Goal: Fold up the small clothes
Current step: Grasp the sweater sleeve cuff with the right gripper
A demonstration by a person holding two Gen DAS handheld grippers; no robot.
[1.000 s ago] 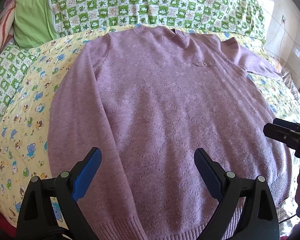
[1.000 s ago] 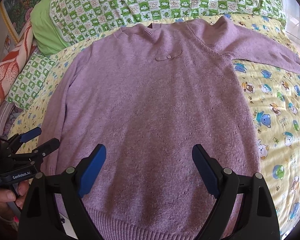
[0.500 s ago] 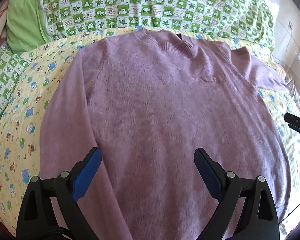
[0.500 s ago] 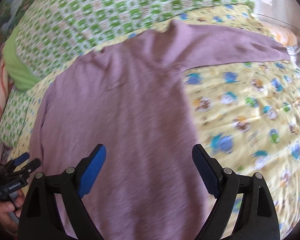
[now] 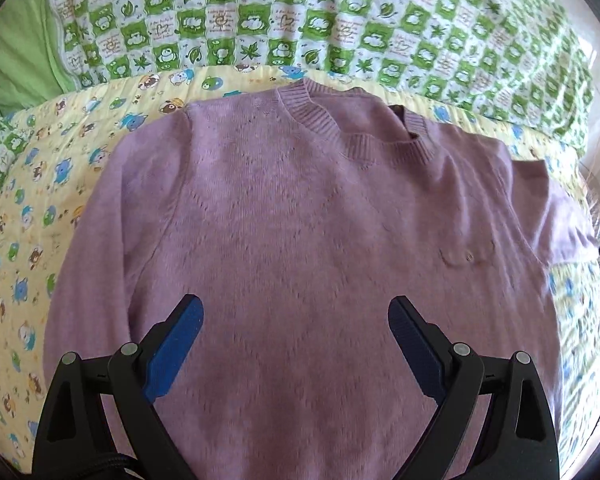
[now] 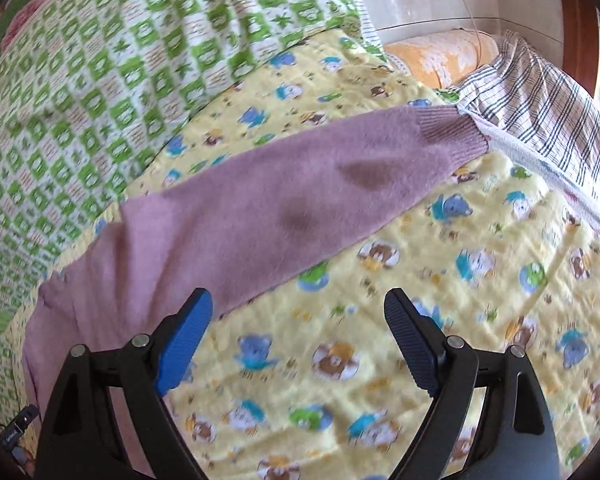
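Sweater point(image 5: 300, 240), one only and pale purple, lies spread flat and face up on the bed, over a yellow quilt point(image 6: 440, 300) printed with cartoon animals, its neckline at the far side toward a green-and-white checked blanket point(image 5: 340, 20). Folding looks to be at the very start: the body is unfolded, the left sleeve point(image 5: 88, 248) lies straight down along the body's left edge, and the right sleeve point(image 6: 280, 208) stretches out across the quilt to the right, its ribbed cuff point(image 6: 456, 136) reaching a striped cloth point(image 6: 540, 92) at the far right. No crease or fold shows anywhere, so both sleeves and the body are yet to be turned in. Two grippers are present. The left gripper point(image 5: 296, 344) hovers over the near middle of the sweater body, its fingers spread wide and grasping nothing. The right gripper point(image 6: 300, 340) hangs over the quilt just near the outstretched sleeve, fingers likewise released and empty, with the left finger point(image 6: 184, 344) over the sleeve's near edge. That sleeve seems the likely first part to fold inward.
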